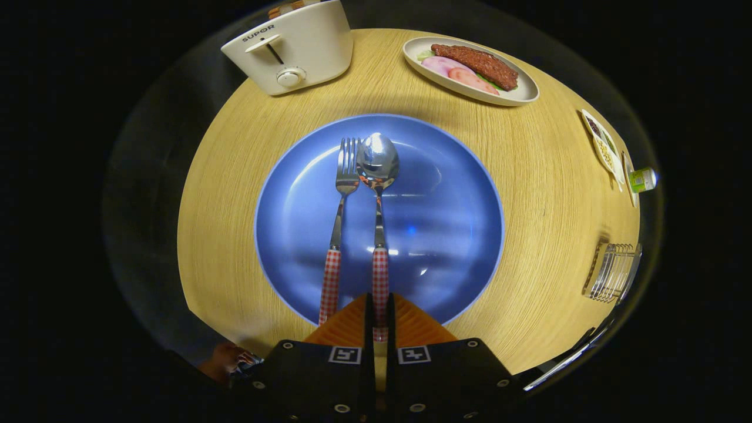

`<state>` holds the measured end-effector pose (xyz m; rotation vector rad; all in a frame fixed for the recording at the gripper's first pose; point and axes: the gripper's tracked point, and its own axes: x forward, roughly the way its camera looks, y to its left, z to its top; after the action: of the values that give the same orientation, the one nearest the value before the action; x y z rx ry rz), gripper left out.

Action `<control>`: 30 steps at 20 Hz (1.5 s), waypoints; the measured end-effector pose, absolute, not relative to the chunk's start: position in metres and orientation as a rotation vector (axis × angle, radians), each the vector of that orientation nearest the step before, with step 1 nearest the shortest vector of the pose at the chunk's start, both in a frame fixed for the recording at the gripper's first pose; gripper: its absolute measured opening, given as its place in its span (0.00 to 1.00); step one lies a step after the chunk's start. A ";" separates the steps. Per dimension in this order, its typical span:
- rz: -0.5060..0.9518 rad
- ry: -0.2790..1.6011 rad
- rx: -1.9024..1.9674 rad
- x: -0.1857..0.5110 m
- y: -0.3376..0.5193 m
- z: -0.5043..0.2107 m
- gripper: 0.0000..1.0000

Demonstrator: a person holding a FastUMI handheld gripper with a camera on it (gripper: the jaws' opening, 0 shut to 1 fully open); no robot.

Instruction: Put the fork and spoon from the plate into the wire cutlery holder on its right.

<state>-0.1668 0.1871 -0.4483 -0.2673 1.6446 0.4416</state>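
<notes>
My tongs (380,314) sit at the bottom centre of the frame, closed down on the spoon's (378,194) checked handle, both fingers pressing it. The fork (339,229) lies just left of the spoon on the blue plate (458,235), mid-frame on the counter (546,176). I see the wire cutlery holder (612,272) at right, well apart, and a toaster (294,47) upper left.

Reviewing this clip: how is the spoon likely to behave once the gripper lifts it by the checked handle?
The spoon looks like rigid polished metal, so it probably won't flex. Its bowl lies far beyond the gripper, whose fingers close on the handle end, so it may droop or pivot. The glossy plate probably lets it slide.
</notes>
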 end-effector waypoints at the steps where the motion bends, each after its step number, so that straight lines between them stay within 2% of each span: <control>1: 0.449 1.635 -0.253 -0.164 0.187 -0.443 0.08; 9: 0.427 1.572 -0.206 -0.150 0.147 -0.396 0.08; 17: 0.228 1.522 -0.204 -0.116 0.003 -0.335 0.08; 22: 0.103 1.565 -0.172 -0.110 -0.087 -0.318 0.08; 30: 0.119 1.675 -0.208 -0.103 -0.160 -0.312 0.08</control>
<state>-0.1031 -0.1596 -0.3116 -0.2082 1.6750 0.1188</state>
